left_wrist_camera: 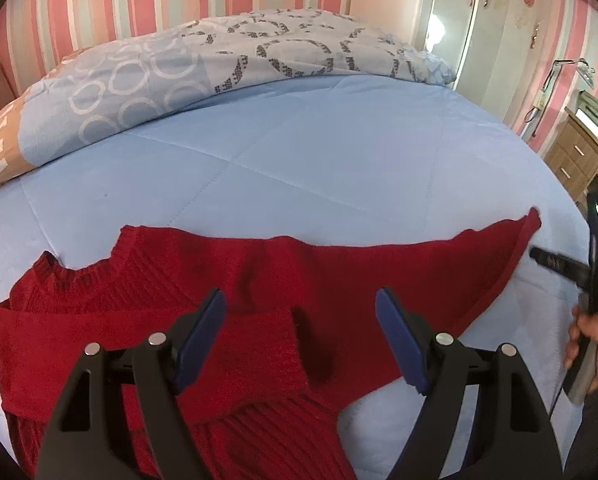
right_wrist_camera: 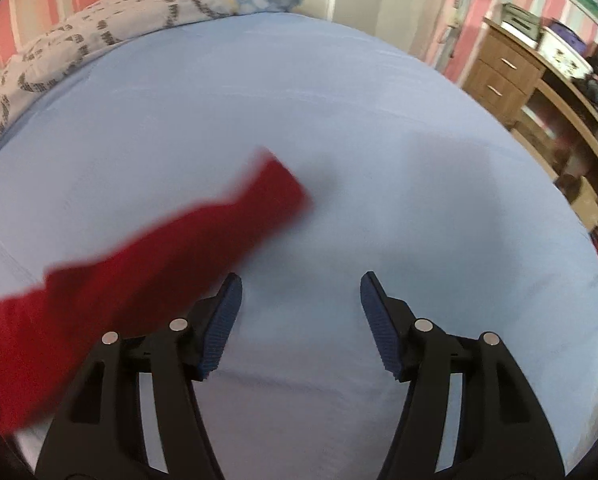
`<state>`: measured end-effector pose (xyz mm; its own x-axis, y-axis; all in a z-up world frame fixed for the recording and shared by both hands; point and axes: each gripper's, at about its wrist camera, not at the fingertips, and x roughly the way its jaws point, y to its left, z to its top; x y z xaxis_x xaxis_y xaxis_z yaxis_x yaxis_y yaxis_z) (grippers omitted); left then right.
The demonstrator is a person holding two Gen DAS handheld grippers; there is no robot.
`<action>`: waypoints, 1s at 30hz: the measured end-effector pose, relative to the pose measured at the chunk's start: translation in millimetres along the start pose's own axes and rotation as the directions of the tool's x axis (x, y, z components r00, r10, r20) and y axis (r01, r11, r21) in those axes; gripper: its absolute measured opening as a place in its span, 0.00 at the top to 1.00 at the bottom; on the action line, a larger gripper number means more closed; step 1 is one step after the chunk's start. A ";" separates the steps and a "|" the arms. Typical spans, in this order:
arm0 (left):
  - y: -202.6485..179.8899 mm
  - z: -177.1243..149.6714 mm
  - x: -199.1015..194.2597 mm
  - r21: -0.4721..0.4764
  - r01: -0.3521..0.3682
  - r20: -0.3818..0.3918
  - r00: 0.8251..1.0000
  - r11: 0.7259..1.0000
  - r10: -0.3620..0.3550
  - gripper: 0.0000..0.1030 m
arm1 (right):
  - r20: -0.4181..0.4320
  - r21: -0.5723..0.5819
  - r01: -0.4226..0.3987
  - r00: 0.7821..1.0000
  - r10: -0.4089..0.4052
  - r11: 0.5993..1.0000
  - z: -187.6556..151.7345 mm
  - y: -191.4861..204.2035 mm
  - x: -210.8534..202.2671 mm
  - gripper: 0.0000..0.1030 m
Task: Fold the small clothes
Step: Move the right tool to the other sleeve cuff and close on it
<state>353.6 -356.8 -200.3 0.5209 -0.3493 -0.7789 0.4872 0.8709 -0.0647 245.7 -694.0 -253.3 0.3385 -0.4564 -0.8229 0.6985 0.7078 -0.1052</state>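
Red knit sweater (left_wrist_camera: 259,292) lies on the light blue quilted bedspread (left_wrist_camera: 299,160), spread wide, partly folded. Ribbed texture shows at the near hem and at the collar on the left. One sleeve is folded across the body, its cuff ending near the middle. The other sleeve (right_wrist_camera: 203,232) stretches out flat to the right, cuff end squared, blurred in the right wrist view.

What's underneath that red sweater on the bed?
The red sweater lies on a light blue quilt, which shows all around it. Whatever sits directly beneath the knit is covered, so I cannot tell.
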 end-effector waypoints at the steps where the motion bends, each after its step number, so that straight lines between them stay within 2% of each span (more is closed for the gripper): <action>1: -0.5 -0.9 -1.6 0.002 -0.001 0.002 1.000 1.000 0.001 0.24 | 0.007 0.005 0.008 1.000 -0.008 1.000 -4.8 -8.8 -3.1 0.40; 3: -0.3 -3.0 -4.9 0.004 0.000 0.004 1.000 1.000 0.000 0.24 | 0.013 0.031 0.003 1.000 -0.004 1.000 -14.3 -28.4 -10.7 0.40; 5: 0.1 -4.1 -7.7 0.004 0.003 0.005 1.000 1.000 -0.003 0.24 | 0.063 0.083 -0.098 0.994 0.093 0.992 -16.9 -41.4 -22.5 0.39; 7: 1.1 -3.2 -11.3 0.004 0.001 0.010 1.000 1.000 -0.001 0.24 | 0.145 0.107 -0.238 0.964 0.221 0.965 -5.3 -38.9 -35.0 0.39; 9: 2.1 -1.6 -15.1 -0.002 0.003 0.014 1.000 1.000 -0.003 0.24 | 0.166 0.035 -0.282 0.948 0.272 0.959 13.9 -13.0 -41.5 0.39; 13: 2.8 1.0 -19.6 0.000 -0.008 0.017 1.000 1.000 0.008 0.24 | 0.129 -0.097 -0.237 0.960 0.248 0.967 39.1 45.8 -28.2 0.39; 15: 3.2 1.2 -21.3 0.006 -0.015 0.016 1.000 1.000 0.015 0.24 | 0.066 -0.152 -0.217 0.971 0.229 0.964 41.2 66.1 -14.4 0.40; 17: 3.8 1.1 -22.7 0.010 -0.015 0.018 1.000 1.000 0.014 0.24 | 0.030 -0.190 -0.178 0.982 0.187 0.965 31.3 70.4 -6.1 0.41; 19: 4.7 1.1 -23.6 0.013 -0.016 0.021 1.000 1.000 0.016 0.24 | 0.008 -0.194 -0.152 0.988 0.157 0.969 22.3 62.7 -2.4 0.41; 25: 7.2 -1.7 -22.5 -0.009 0.001 0.017 1.000 1.000 -0.001 0.24 | -0.005 -0.107 -0.139 0.990 0.140 0.984 1.9 13.4 -8.7 0.40; 28: 7.3 -4.5 -21.7 -0.009 0.005 0.010 1.000 1.000 -0.005 0.24 | -0.008 -0.035 -0.181 0.984 0.181 0.983 -2.0 -8.3 -13.0 0.40; 30: 7.8 -6.2 -21.6 -0.002 -0.001 0.008 1.000 1.000 0.001 0.24 | 0.016 0.064 -0.201 0.980 0.200 0.977 2.6 -24.8 -16.1 0.40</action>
<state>341.8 -340.3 -187.8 0.5273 -0.3512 -0.7737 0.4853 0.8719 -0.0651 224.6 -705.6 -235.9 0.4820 -0.3141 -0.8179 0.6551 0.7491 0.0984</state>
